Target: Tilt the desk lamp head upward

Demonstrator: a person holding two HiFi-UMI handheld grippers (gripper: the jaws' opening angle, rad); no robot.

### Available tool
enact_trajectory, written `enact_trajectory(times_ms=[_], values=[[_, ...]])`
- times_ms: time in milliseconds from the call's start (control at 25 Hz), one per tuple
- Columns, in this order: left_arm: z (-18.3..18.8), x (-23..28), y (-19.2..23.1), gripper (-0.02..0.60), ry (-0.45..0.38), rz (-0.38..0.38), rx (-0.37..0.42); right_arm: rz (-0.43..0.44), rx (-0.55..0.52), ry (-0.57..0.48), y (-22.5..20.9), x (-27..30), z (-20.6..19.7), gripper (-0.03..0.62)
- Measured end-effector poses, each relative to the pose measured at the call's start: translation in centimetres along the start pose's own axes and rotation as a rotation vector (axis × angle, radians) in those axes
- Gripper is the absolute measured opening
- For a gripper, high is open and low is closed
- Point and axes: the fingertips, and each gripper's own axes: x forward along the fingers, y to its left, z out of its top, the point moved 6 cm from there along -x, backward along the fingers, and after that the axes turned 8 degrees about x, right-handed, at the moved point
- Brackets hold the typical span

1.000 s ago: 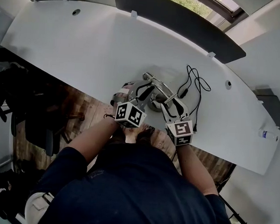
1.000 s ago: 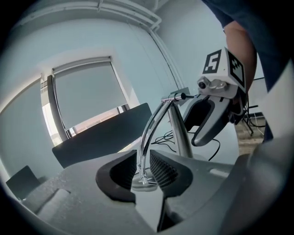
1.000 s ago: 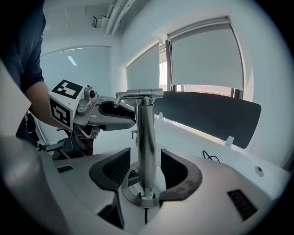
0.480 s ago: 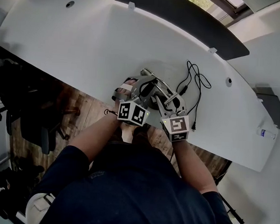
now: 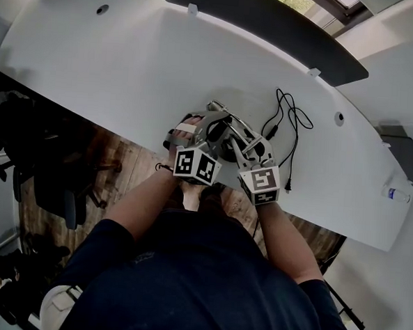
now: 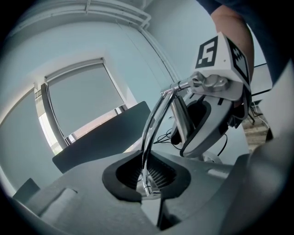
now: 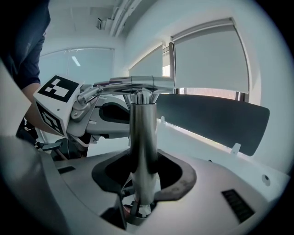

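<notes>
Where desk [image 5: 129, 58] ends, chairs [image 5: 58, 187], perhaps.

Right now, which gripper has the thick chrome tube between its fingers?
The right gripper, closing around the thick tube; the left gripper is closing around the thin curved rod.

Head view: lamp [image 5: 227, 117] mostly covered; tiny obj [image 5: 398, 195] far right, maybe bottle.

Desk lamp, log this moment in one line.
left gripper: jaws closing around thin lamp arm | right gripper: jaws closing around thick lamp tube | grip: not yet firm
</notes>
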Motion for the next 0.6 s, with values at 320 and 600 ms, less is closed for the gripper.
enact_trajectory(times_ms=[320, 600], values=[[0.3, -0.4, 0.8, 0.038, 0.052, -0.023, 0.043, -0.006, 0.016, 0.039, 0.2, 0.1, 0.2, 0.153], [1.7, -1.6, 3.3, 0.057, 0.072, 0.035, 0.136, -0.002, 0.034, 0.061, 0.1, 0.2, 0.2, 0.154]])
